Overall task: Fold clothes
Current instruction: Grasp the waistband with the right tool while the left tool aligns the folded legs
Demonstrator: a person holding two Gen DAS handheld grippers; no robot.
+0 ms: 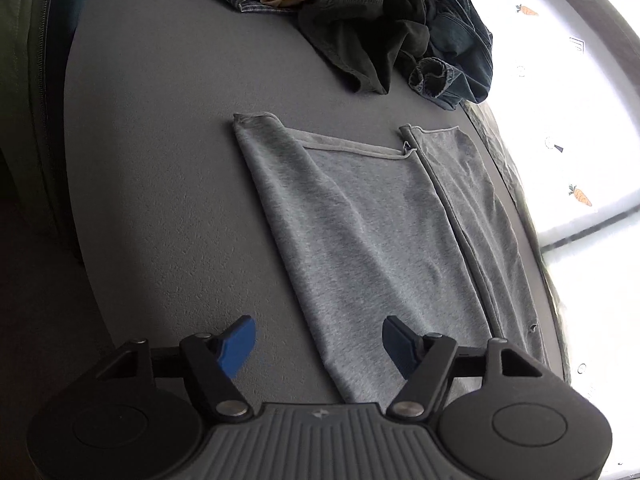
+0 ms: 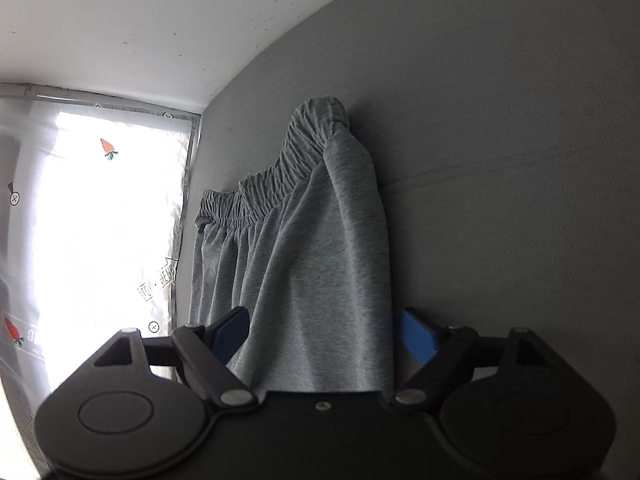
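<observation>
Light grey shorts (image 1: 384, 232) lie flat on the grey table (image 1: 160, 140), leg hems at the far end in the left wrist view. My left gripper (image 1: 318, 342) is open and empty, low over the shorts' near left edge. In the right wrist view the same shorts (image 2: 312, 264) show their gathered elastic waistband (image 2: 280, 172) at the far end. My right gripper (image 2: 326, 338) is open, its blue pads (image 2: 418, 340) on either side of the shorts' near part, not closed on the cloth.
A pile of unfolded clothes (image 1: 372, 20), with dark green, denim, striped, red and tan pieces, sits at the table's far end. A white carrot-print sheet (image 1: 576, 120) lies past the table's right edge. A dark upholstered surface (image 1: 28, 120) is at the left.
</observation>
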